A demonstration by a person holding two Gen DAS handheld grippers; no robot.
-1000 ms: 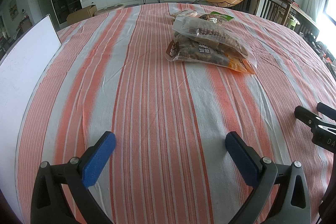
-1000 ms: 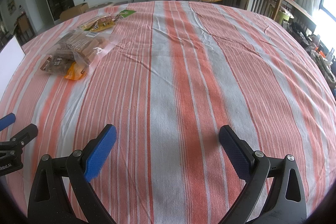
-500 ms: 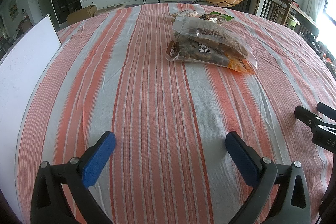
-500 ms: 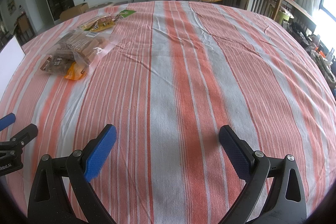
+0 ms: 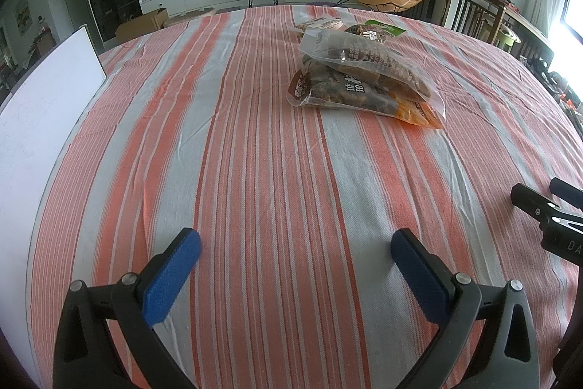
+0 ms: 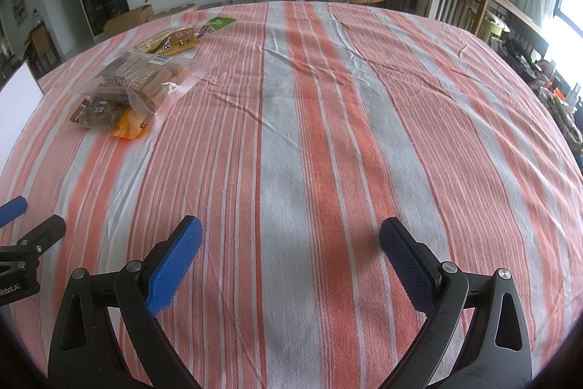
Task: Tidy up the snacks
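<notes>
A pile of snack bags lies on the striped tablecloth. A clear bag of brown snacks rests on a brown and orange bag; a green-topped packet lies behind them. The same pile shows in the right wrist view, with the green-topped packet beyond it. My left gripper is open and empty, well short of the pile. My right gripper is open and empty, to the right of the pile. Each gripper shows at the edge of the other's view.
A white board stands at the table's left edge. The orange and grey striped cloth covers the whole table. Wooden chairs stand beyond the far right edge. A TV unit and an armchair are behind the table.
</notes>
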